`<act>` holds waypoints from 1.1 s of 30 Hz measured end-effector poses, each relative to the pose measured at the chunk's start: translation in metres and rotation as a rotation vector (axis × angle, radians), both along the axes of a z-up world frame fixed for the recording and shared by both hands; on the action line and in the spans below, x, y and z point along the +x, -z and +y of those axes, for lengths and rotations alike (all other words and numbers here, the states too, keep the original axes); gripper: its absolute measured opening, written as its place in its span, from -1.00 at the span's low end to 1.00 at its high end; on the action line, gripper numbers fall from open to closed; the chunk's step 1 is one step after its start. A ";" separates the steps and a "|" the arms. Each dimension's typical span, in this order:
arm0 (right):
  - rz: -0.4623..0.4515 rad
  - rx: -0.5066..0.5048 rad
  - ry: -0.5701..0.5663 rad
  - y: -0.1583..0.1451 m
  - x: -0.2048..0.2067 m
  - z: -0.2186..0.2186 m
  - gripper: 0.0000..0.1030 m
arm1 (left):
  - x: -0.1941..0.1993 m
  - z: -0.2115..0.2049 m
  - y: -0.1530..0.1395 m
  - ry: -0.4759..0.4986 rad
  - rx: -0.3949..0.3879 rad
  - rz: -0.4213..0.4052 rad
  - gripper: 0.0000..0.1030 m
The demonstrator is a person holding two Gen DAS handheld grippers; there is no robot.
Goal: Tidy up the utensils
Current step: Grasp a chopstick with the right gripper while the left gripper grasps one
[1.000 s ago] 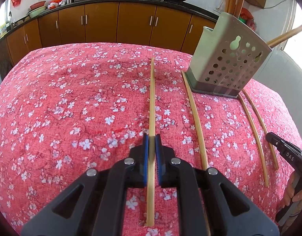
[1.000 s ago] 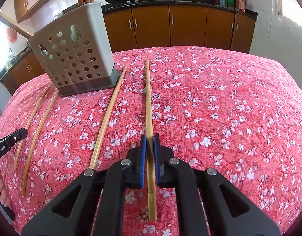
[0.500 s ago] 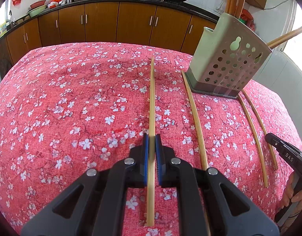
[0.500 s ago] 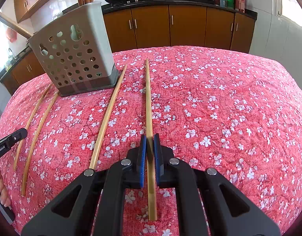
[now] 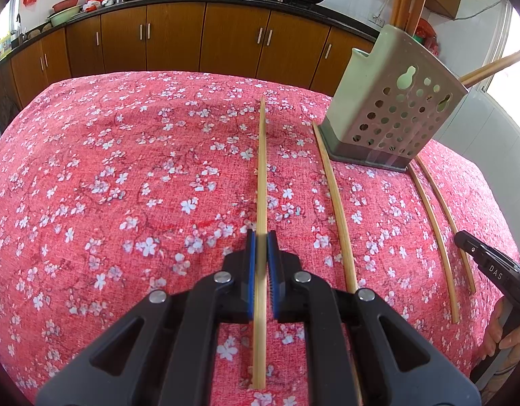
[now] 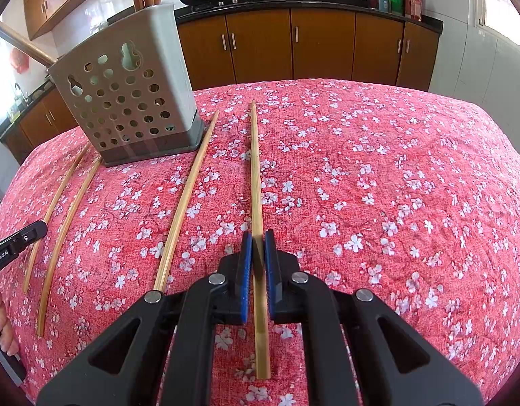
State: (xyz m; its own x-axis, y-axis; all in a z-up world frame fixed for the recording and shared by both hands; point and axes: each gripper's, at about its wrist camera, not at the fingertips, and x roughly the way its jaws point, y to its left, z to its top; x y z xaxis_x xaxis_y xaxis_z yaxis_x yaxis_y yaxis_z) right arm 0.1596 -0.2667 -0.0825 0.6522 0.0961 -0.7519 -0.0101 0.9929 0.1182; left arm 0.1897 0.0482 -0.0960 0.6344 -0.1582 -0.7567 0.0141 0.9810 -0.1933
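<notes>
A grey perforated utensil holder (image 5: 392,111) (image 6: 128,91) stands on the red flowered tablecloth with several wooden sticks upright in it. My left gripper (image 5: 260,237) is shut on a bamboo chopstick (image 5: 261,169) that lies along the cloth. My right gripper (image 6: 256,237) is shut on another bamboo chopstick (image 6: 256,176), also lying along the cloth. A loose chopstick (image 5: 334,196) (image 6: 189,189) lies beside each held one, near the holder's base. Two more chopsticks (image 5: 435,223) (image 6: 64,209) lie on the holder's other side.
The other gripper's tip shows at each view's edge (image 5: 486,264) (image 6: 13,247), close to the two outer chopsticks. Brown kitchen cabinets (image 5: 206,37) and a counter with woks run behind the table. The cloth (image 6: 395,186) drops away at the table's edges.
Nothing has visibly moved. Both grippers stay shut on their chopsticks on the cloth.
</notes>
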 end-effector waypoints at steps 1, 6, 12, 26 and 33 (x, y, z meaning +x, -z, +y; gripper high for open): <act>0.000 0.000 0.000 0.000 0.000 0.000 -0.86 | 0.000 0.000 0.000 0.000 0.000 0.000 -0.79; 0.000 0.000 0.001 0.000 0.000 0.000 -0.85 | 0.001 0.001 -0.001 0.000 0.000 0.001 -0.79; 0.000 0.000 0.001 0.000 0.000 0.000 -0.85 | 0.001 0.001 -0.001 0.000 0.000 0.002 -0.79; -0.001 -0.001 0.003 0.000 0.000 0.000 -0.85 | 0.002 0.002 -0.002 -0.001 0.001 0.002 -0.79; 0.000 -0.008 -0.008 0.000 -0.012 0.002 -0.85 | -0.014 -0.009 -0.005 0.028 0.074 0.009 -0.79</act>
State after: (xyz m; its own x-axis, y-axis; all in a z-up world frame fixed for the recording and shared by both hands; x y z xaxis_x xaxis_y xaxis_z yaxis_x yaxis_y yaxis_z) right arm 0.1481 -0.2646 -0.0828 0.6517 0.0953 -0.7525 -0.0182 0.9938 0.1100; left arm 0.1757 0.0391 -0.0915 0.6238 -0.1186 -0.7725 0.0400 0.9920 -0.1200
